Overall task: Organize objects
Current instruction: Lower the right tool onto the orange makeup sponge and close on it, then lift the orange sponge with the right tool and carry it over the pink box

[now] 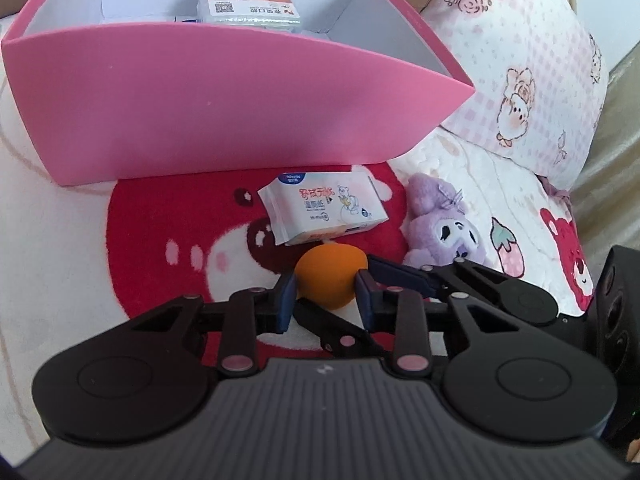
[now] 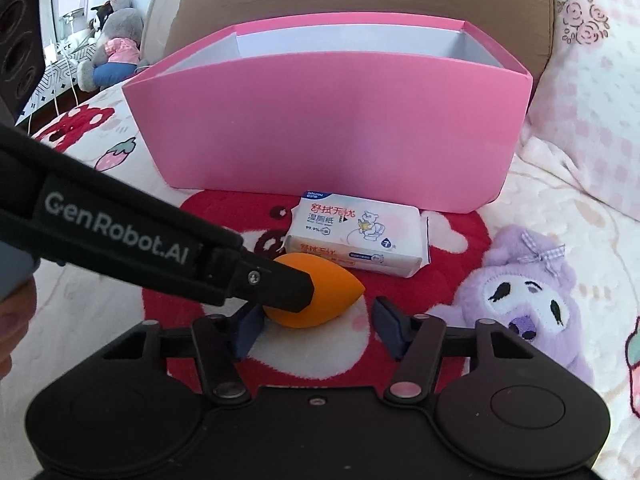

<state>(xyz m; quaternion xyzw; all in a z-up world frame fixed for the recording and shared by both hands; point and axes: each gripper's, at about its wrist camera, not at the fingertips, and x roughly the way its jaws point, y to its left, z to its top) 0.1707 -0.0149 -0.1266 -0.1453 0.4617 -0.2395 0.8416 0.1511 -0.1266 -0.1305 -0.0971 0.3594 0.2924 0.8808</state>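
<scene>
Left hand-held gripper clamps the orange sponge; right hand-held gripper released, pink box beyond.

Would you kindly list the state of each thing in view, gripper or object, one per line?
left gripper: jaws shut on the orange makeup sponge, on the blanket.
right gripper: jaws open, beside the sponge, holding nothing.
pink box: open-topped, upright on the bed.
packet in box: lying inside.
wet wipes pack: sealed, lying flat before the box.
purple plush toy: lying on the blanket, outside the box.
</scene>
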